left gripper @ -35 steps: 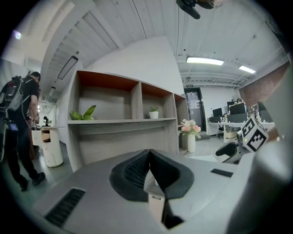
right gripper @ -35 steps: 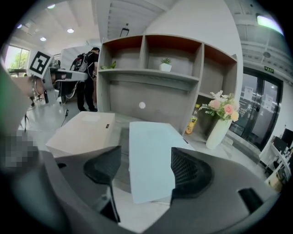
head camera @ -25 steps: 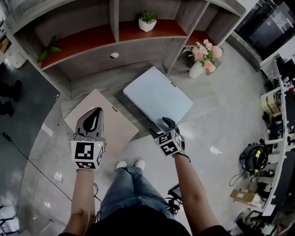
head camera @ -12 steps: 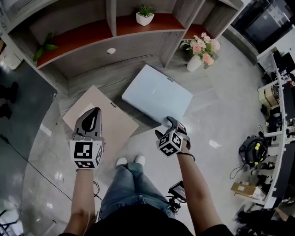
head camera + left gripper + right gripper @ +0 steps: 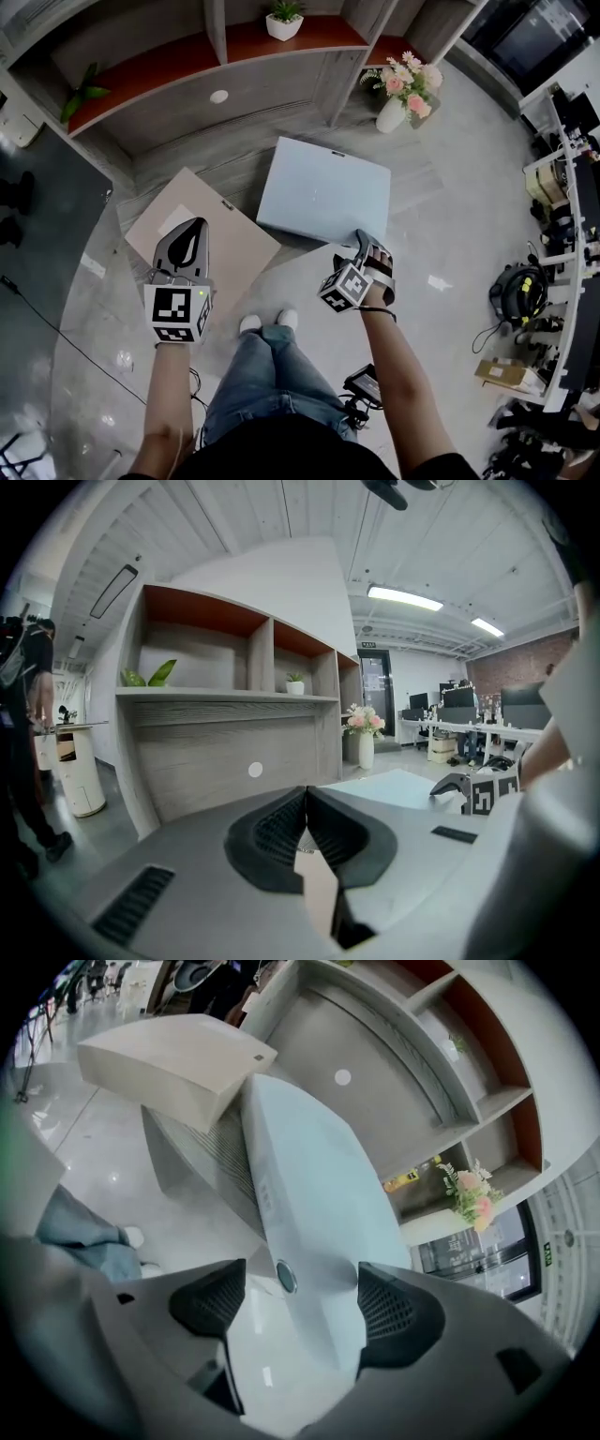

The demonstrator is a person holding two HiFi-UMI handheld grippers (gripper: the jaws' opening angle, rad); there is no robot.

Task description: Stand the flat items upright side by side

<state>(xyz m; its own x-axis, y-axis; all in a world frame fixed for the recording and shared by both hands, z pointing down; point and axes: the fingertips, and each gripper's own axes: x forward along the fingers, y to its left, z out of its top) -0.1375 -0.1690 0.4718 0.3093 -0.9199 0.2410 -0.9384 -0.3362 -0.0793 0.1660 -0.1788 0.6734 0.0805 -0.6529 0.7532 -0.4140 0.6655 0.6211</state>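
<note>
A beige flat box [image 5: 225,253] and a light blue flat box [image 5: 323,192] lie on the low step in front of the shelf unit. My left gripper [image 5: 192,232] hangs over the beige box's near part, jaws shut tip to tip [image 5: 306,799], with only a beige sliver showing below them. My right gripper [image 5: 370,253] is open at the blue box's near right corner. In the right gripper view [image 5: 300,1302] the blue box's edge [image 5: 300,1213] runs between the pads, close against the right one, with a gap to the left pad [image 5: 211,1297]. The beige box [image 5: 169,1058] sits beyond.
The grey shelf unit [image 5: 234,103] with red-brown shelves stands behind the boxes, holding a small potted plant [image 5: 281,19]. A vase of flowers [image 5: 398,94] stands at its right end. The person's feet [image 5: 265,323] are just in front. Desks and gear line the right side.
My right gripper has moved to the right along the blue box, and the box has turned clockwise with it. The left gripper stays over the beige box.
</note>
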